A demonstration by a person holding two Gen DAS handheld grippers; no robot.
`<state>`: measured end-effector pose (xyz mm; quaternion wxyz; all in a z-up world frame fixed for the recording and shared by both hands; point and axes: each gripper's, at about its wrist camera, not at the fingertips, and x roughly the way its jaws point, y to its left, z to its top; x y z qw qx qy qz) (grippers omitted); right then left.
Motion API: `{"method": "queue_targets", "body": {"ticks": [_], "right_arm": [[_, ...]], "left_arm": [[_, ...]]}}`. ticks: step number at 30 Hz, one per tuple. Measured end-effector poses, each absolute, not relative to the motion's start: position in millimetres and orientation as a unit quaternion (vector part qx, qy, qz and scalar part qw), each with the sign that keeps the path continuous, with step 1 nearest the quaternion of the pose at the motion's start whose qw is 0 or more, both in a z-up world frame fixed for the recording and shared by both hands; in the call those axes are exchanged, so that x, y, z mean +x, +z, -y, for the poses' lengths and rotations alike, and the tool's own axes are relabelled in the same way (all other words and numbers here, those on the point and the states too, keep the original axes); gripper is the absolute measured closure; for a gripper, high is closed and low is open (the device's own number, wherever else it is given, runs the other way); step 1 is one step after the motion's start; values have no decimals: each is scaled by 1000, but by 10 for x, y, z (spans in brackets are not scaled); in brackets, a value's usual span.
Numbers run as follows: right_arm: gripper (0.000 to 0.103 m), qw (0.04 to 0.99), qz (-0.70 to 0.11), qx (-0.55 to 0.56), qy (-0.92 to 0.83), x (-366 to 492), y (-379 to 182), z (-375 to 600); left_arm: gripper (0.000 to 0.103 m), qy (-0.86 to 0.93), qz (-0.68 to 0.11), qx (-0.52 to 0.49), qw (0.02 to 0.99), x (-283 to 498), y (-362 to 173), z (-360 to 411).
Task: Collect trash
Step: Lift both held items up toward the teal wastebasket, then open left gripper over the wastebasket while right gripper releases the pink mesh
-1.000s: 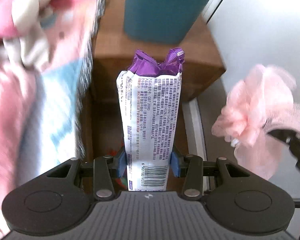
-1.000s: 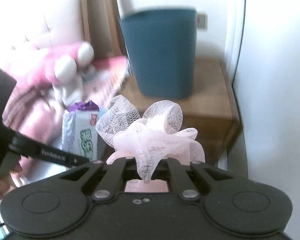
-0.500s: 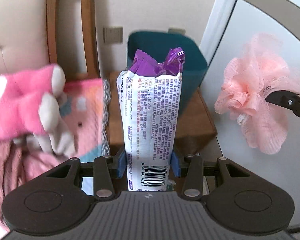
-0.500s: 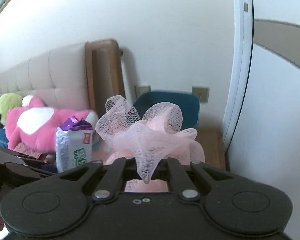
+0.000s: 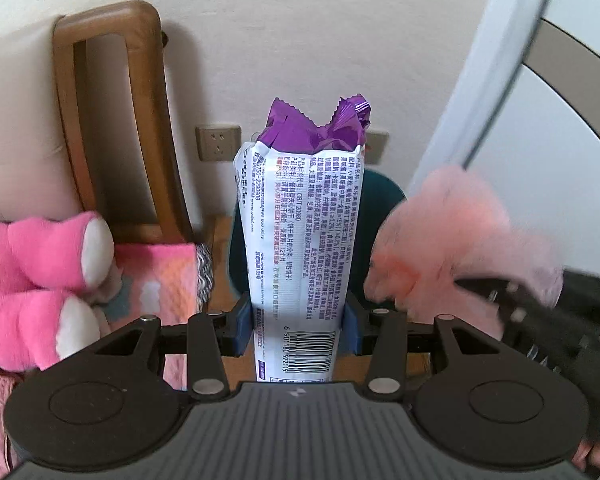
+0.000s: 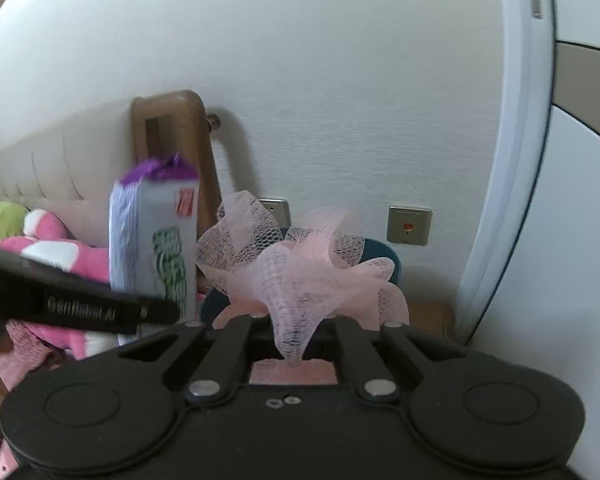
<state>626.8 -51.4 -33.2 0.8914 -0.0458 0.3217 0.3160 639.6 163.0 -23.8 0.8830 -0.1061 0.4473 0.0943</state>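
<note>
The left gripper [image 5: 297, 326] is clamped on a tall white snack packet [image 5: 300, 256], its blue pads pressed against the packet's two long sides near the barcode end. The packet stands upright between the fingers, with small print running down its face and a crumpled purple inner wrapper [image 5: 316, 130] sticking out of the torn top. Behind and below the packet sits a dark teal bin [image 5: 384, 196] on a brown wooden bedside table [image 5: 219, 248], so the packet is held in the air in front of the bin.

The right gripper [image 6: 293, 322] is pinched fully together on a pink mesh net [image 6: 300, 272], which bunches out in loose loops ahead of the fingers and hangs partly down between them. In the right wrist view the net covers most of the bin, of which only a dark rim [image 6: 382, 252] shows. In the left wrist view the net appears as a blurred pink mass at the right, so its exact outline there is hard to make out.

To the left lie a pink and white plush toy [image 5: 39, 280] and a patterned pink blanket [image 5: 155, 276] on a bed, with a padded cream headboard [image 5: 15, 168] framed in brown wood [image 5: 111, 120]. A wall socket [image 5: 218, 143] sits behind the packet, a second wall plate [image 6: 408, 225] is further right, and a white door panel [image 5: 540, 128] curves up the right side.
</note>
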Motion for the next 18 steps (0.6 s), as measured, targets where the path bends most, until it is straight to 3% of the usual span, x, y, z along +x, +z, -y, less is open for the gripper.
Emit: {"method": "queue_targets", "body": {"ticks": [8,18], "right_arm": [[100,875,-347,-73,331,6787,-674,244],[94,843,-387,-103,358,7080,-1114,116]], "left_arm": [[59,123,-486,-101,859,7153,-525,-1682],[59,127,-517,-80,843,7560,-932,-1564]]}}
